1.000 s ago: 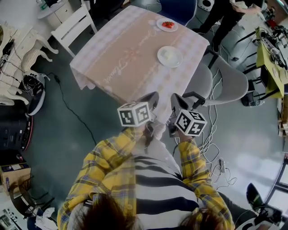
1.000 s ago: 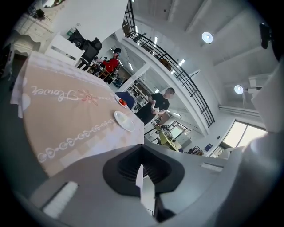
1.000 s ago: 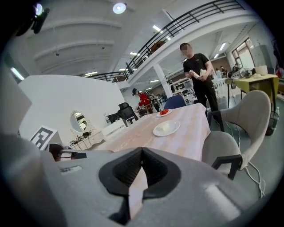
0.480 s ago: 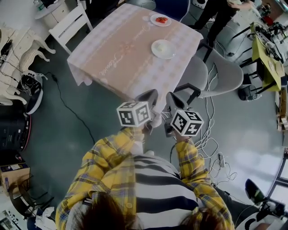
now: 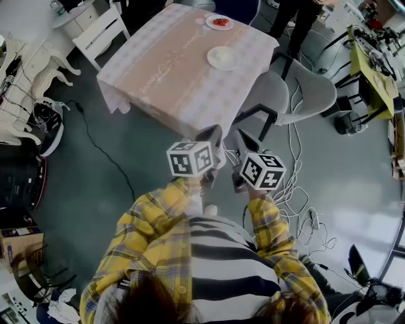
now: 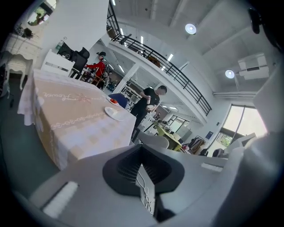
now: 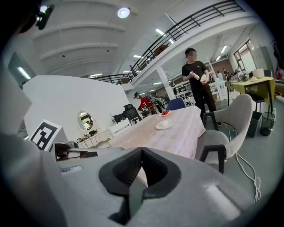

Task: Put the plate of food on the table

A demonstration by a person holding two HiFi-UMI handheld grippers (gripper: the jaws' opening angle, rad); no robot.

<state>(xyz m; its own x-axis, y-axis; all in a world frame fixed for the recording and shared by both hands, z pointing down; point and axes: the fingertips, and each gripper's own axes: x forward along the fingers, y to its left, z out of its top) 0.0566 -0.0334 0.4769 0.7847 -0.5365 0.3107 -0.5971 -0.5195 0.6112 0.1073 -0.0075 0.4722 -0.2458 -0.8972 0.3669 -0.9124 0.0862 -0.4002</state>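
On the table (image 5: 164, 69), plate of food (image 5: 220, 22)

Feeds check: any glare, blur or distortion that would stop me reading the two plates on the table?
Head view: sharp, evenly lit, edges slightly bent; the white plate and the plate of food read clearly on the table. Left gripper view: strong fisheye, dark corners, a washed-out window, plates small. Right gripper view: same fisheye, a ceiling lamp flares, plates small but sharp.

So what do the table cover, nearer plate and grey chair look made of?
Table cover: likely matte cloth, hanging in folds at the edges.
Nearer plate: probably glazed ceramic, white and smooth, possibly plastic.
Grey chair: seemingly an upholstered or moulded shell; unclear which.
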